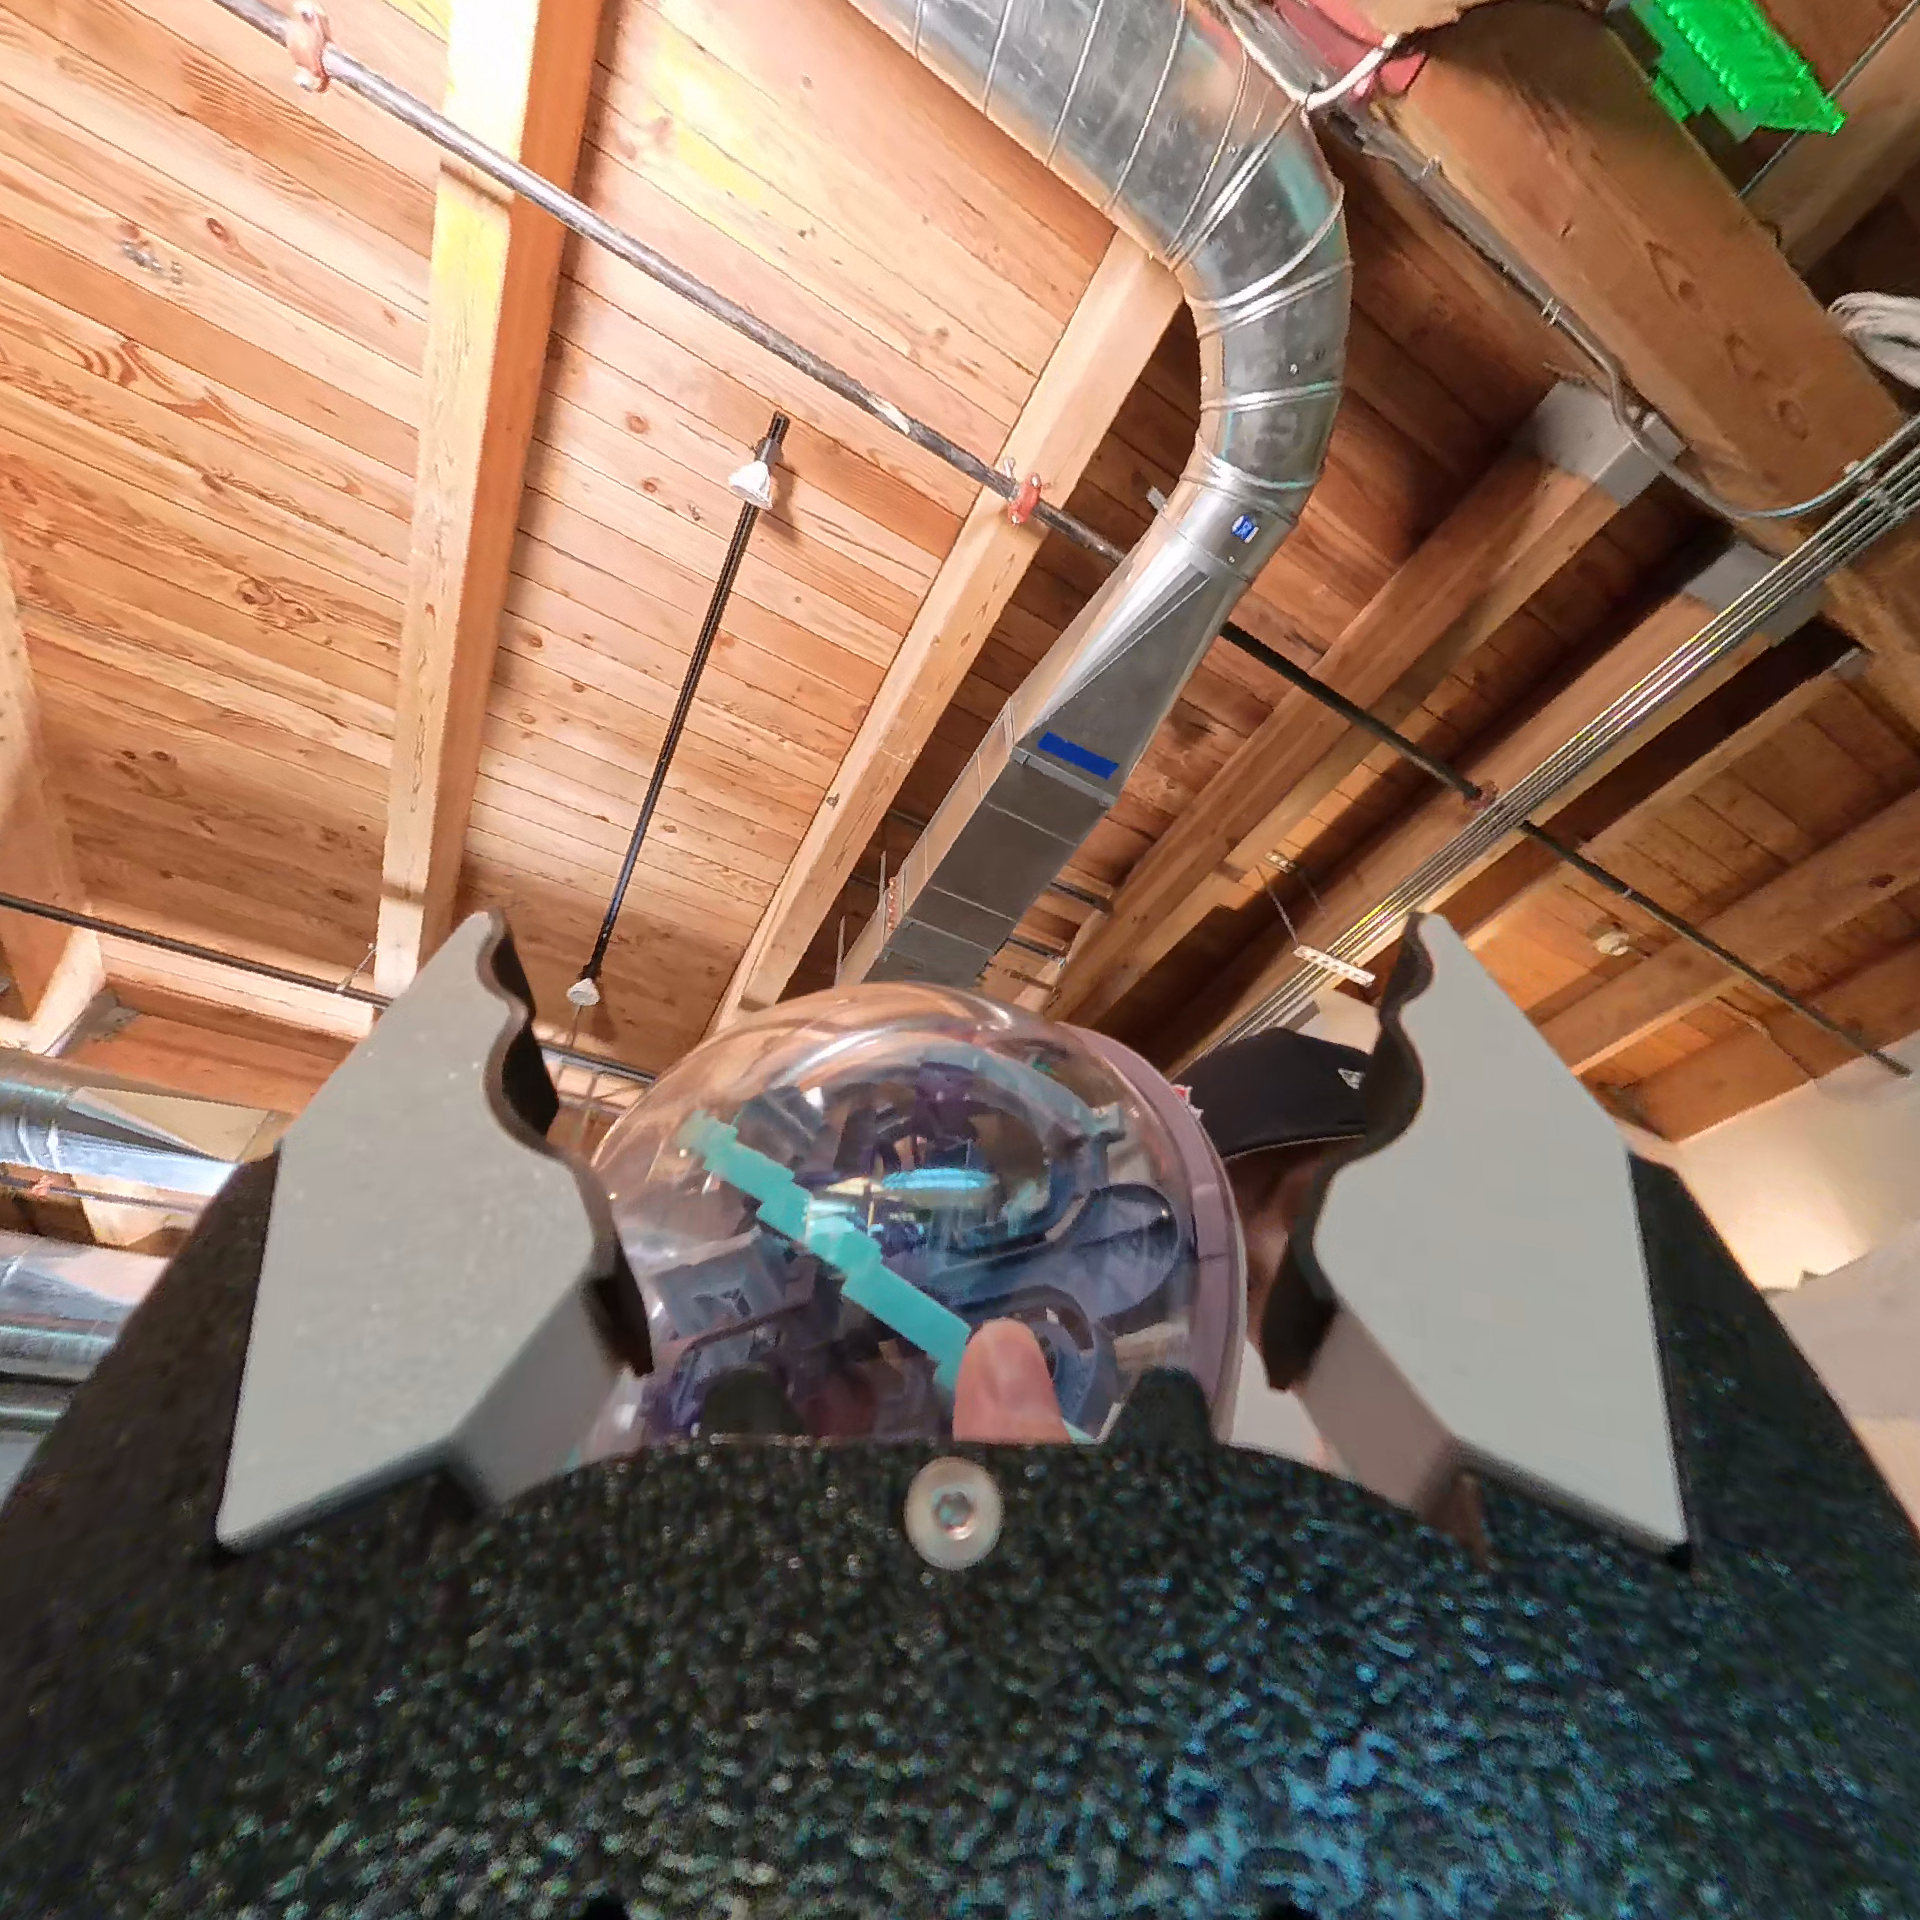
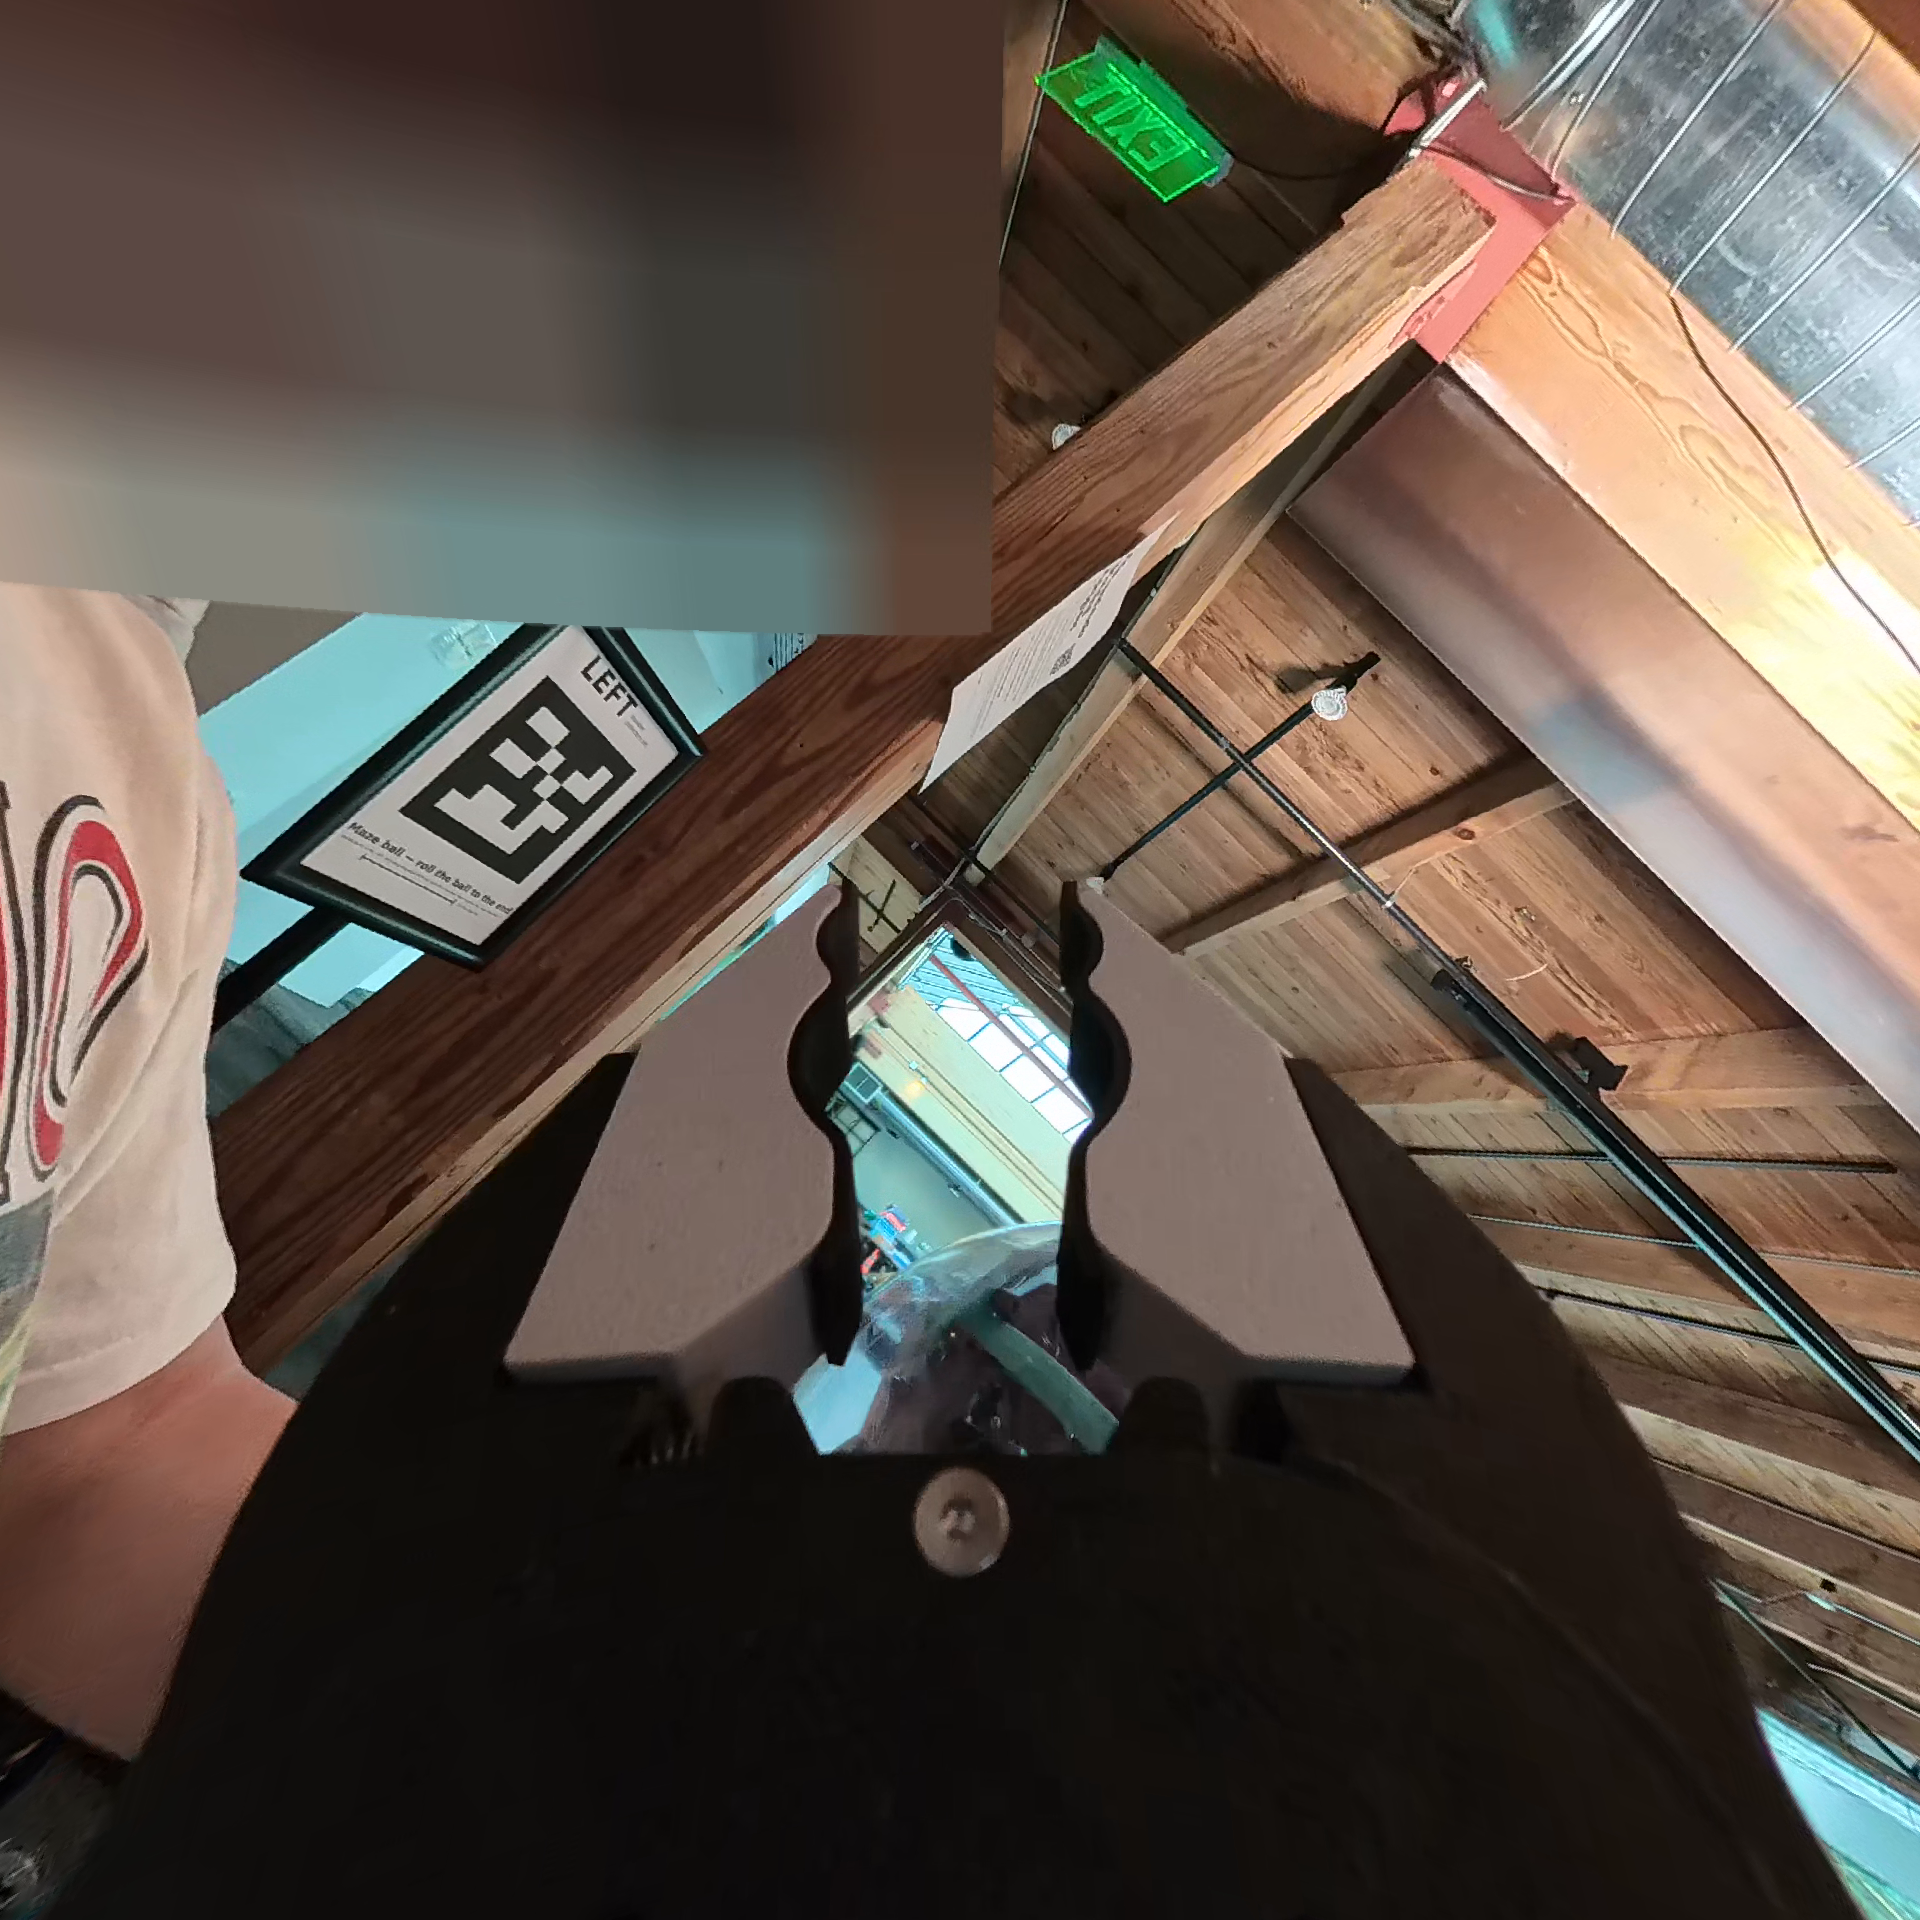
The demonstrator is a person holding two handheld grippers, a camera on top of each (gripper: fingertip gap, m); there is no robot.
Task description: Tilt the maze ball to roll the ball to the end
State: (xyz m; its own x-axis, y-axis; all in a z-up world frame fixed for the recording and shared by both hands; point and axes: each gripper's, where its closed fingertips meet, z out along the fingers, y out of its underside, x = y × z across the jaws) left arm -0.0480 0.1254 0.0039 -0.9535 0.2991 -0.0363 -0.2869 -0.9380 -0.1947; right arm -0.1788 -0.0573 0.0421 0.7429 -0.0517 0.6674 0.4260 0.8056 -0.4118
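Observation:
The maze ball (image 1: 914, 1216) is a clear sphere with purple and teal tracks inside. It is held up against the ceiling. My left gripper (image 1: 961, 966) has its jaws wide apart, and the ball sits low between the grey fingers (image 1: 416, 1226), pressed at their base. A person's fingertip (image 1: 1003, 1382) shows at the ball's lower edge. In the right wrist view, my right gripper (image 2: 961, 914) has its jaws narrow. A blurred part of the ball (image 2: 935, 1320) sits low between its pads. The small ball inside cannot be made out.
Both cameras point up at a wooden plank ceiling with beams (image 1: 727, 364). A metal duct (image 1: 1247, 364) and a green lit sign (image 2: 1127, 125) hang there. A person in a white shirt (image 2: 94, 987) stands close at the left. A framed marker sign (image 2: 488, 800) stands behind.

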